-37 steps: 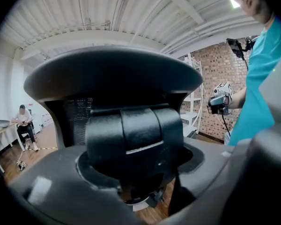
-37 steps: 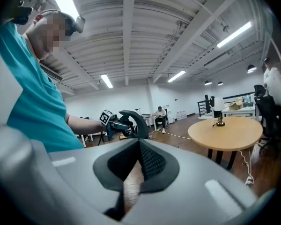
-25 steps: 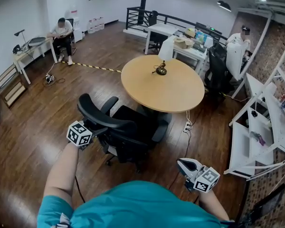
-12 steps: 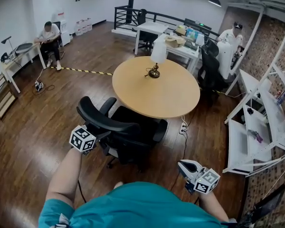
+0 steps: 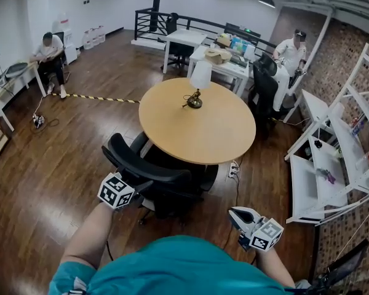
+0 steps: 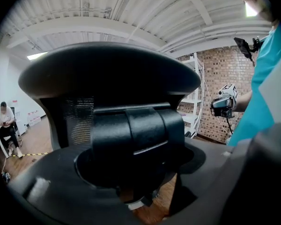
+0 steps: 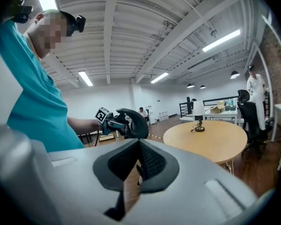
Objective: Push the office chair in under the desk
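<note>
The black office chair [image 5: 166,180] stands at the near edge of the round wooden table [image 5: 197,128], its seat partly under the tabletop. My left gripper [image 5: 128,188] is behind the chair's curved headrest [image 5: 141,165]. In the left gripper view the headrest's black bracket [image 6: 136,130] fills the gap between the jaws of the left gripper [image 6: 136,182], which grip it. My right gripper [image 5: 241,217] hangs free at the right, away from the chair, shut with nothing in it. The right gripper view shows the right gripper [image 7: 138,170], the chair [image 7: 133,123] and the table [image 7: 206,139].
A lamp [image 5: 198,82] stands on the table. A power strip with a cable [image 5: 234,171] lies on the floor by the table's right side. White shelving [image 5: 320,177] lines the right wall. More desks, a black chair [image 5: 264,94] and seated people are farther back.
The chair has rolled toward the table with my left gripper behind it, and its seat now sits farther under the tabletop. The right gripper has stayed in place.
</note>
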`<control>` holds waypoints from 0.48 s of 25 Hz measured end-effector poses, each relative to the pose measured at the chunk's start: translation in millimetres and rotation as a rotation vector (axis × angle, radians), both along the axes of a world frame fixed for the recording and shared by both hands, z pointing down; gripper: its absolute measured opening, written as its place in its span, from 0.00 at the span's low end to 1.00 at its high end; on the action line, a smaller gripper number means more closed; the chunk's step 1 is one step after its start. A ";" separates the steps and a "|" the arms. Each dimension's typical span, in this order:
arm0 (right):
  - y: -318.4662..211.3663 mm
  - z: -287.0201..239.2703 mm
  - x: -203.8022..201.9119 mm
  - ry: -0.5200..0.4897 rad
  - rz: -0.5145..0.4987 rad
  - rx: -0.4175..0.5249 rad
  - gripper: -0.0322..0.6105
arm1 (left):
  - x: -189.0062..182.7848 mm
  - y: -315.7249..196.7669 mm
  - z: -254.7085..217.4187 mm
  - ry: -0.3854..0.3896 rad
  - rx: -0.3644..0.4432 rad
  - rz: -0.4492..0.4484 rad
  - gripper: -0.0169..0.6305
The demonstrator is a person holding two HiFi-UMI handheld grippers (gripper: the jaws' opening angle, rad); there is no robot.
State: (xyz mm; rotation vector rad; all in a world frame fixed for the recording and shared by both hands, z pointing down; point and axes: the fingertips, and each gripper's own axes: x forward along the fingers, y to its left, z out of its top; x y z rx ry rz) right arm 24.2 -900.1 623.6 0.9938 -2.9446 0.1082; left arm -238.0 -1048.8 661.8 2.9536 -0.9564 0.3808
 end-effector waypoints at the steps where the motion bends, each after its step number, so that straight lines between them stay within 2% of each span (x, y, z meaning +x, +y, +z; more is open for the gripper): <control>1: -4.8 1.9 -1.6 -0.002 0.009 -0.002 0.05 | -0.8 -2.1 1.5 0.001 -0.003 0.012 0.54; 8: -19.7 16.2 -26.5 -0.007 0.035 -0.004 0.05 | -16.1 -3.3 14.8 0.015 0.009 0.054 0.55; 12: -20.2 4.6 -34.3 -0.010 0.039 -0.001 0.05 | -21.5 2.0 6.1 0.023 0.029 0.061 0.55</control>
